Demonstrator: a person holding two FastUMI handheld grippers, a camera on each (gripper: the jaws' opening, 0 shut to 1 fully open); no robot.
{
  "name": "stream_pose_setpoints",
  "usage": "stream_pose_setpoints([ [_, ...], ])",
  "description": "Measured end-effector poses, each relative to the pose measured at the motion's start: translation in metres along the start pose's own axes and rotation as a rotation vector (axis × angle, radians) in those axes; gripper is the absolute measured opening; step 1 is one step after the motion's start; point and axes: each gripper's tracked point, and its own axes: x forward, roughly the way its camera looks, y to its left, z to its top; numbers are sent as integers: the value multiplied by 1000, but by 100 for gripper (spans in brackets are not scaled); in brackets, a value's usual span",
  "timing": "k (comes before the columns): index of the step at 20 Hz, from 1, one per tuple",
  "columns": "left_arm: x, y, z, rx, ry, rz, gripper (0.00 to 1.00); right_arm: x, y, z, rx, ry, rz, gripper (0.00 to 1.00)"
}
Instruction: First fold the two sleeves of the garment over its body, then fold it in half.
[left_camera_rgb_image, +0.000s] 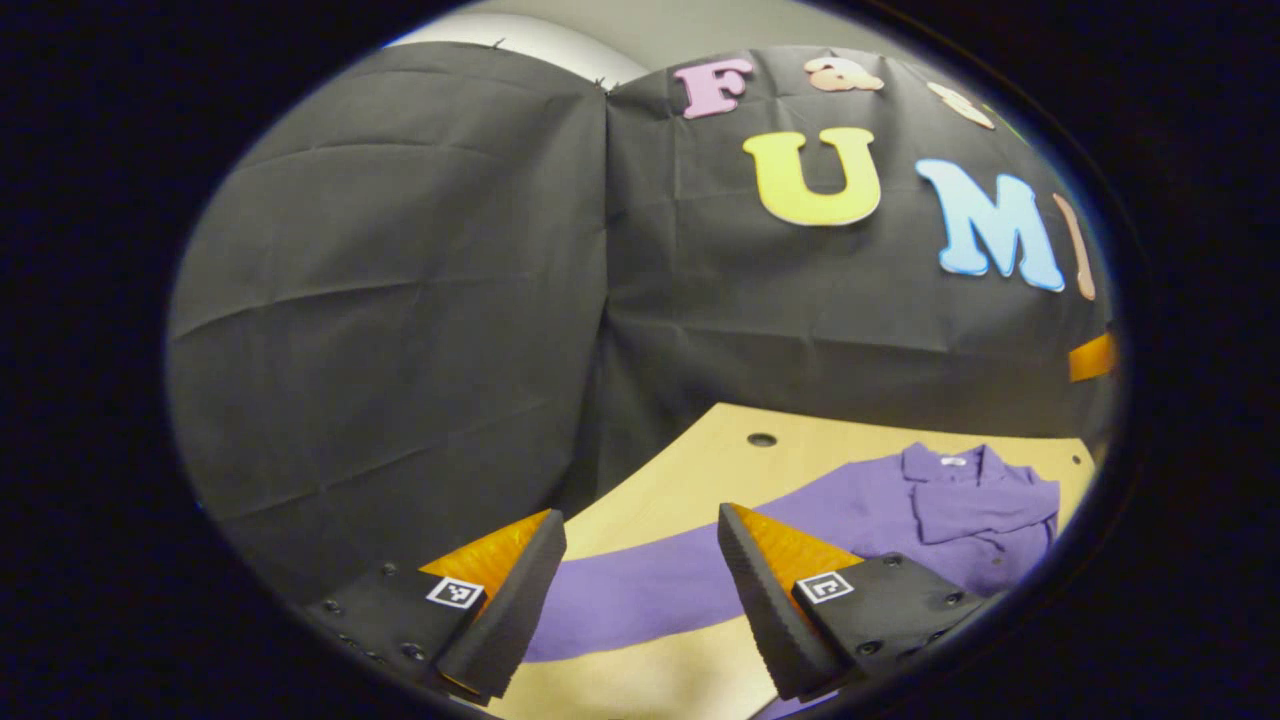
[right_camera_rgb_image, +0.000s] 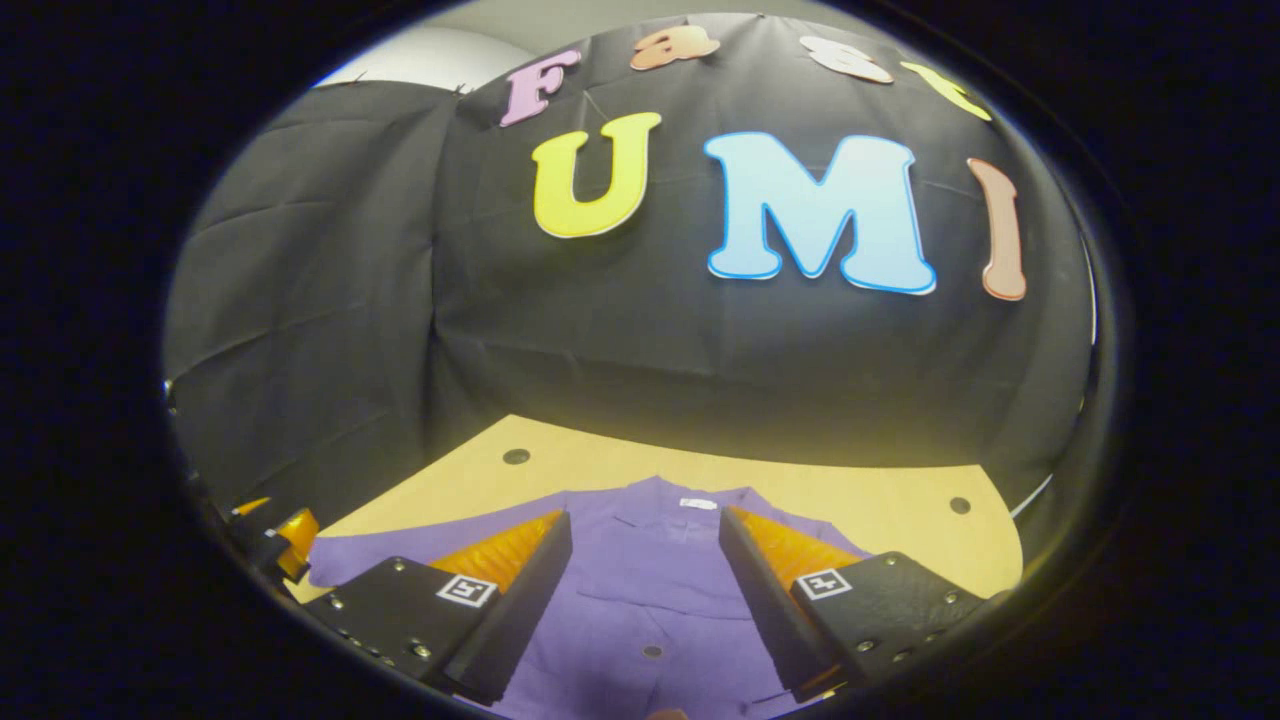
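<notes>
A purple long-sleeved shirt (left_camera_rgb_image: 960, 510) lies flat on the wooden table (left_camera_rgb_image: 690, 470), collar (left_camera_rgb_image: 945, 468) toward the back wall. One sleeve (left_camera_rgb_image: 640, 590) stretches out straight from the body and runs under my left gripper (left_camera_rgb_image: 640, 520), which hangs open above it with nothing between its fingers. A fold of cloth lies across the chest below the collar. My right gripper (right_camera_rgb_image: 645, 520) hovers open over the shirt's body (right_camera_rgb_image: 640, 590), just short of the collar (right_camera_rgb_image: 690, 505), holding nothing. The outstretched sleeve (right_camera_rgb_image: 400, 545) reaches left toward the left gripper (right_camera_rgb_image: 270, 535).
The black cloth wall (right_camera_rgb_image: 700, 350) stands close behind the table and wraps round its left side (left_camera_rgb_image: 400, 330). Small round holes (right_camera_rgb_image: 516, 456) mark the tabletop (right_camera_rgb_image: 880, 500) near its back edge. Bare wood lies between the shirt and the wall.
</notes>
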Motion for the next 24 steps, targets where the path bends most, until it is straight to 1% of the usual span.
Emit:
stream_pose_setpoints([
  [1, 7, 5, -10, -6, 28, 12, 98, -6, -5, -1, -1, 3, -9, 93],
  [2, 13, 11, -19, -20, 57, 22, 98, -10, -11, -4, -6, 8, -20, 89],
  [3, 19, 16, -28, -39, 86, 34, 98, -14, -16, -7, -11, 15, -31, 89],
  [4, 23, 19, -37, -58, 112, 46, 98, -17, -19, -10, -14, 23, -37, 93],
  [6, 31, 27, -53, -79, 159, 73, 98, -21, -23, -17, -9, 40, -46, 93],
  [9, 41, 41, -76, -81, 212, 124, 98, -25, -24, -22, 14, 59, -46, 93],
  [11, 47, 49, -92, -97, 260, 144, 98, -27, -23, -24, 27, 67, -46, 93],
  [12, 46, 53, -98, -106, 285, 156, 98, -28, -24, -26, 30, 70, -46, 96],
  [13, 46, 56, -104, -117, 305, 165, 98, -32, -24, -27, 31, 73, -46, 96],
  [14, 47, 59, -109, -127, 321, 178, 98, -35, -25, -29, 29, 77, -48, 93],
  [18, 50, 64, -120, -177, 354, 218, 98, -38, -32, -36, 37, 93, -58, 93],
  [19, 48, 65, -122, -178, 370, 228, 99, -39, -33, -37, 44, 96, -60, 96],
  [21, 47, 64, -123, -161, 391, 236, 99, -41, -35, -39, 51, 102, -63, 89],
  [22, 47, 65, -125, -149, 399, 244, 98, -41, -34, -40, 52, 104, -63, 93],
  [24, 47, 64, -126, -122, 411, 245, 99, -40, -33, -41, 52, 109, -57, 93],
])
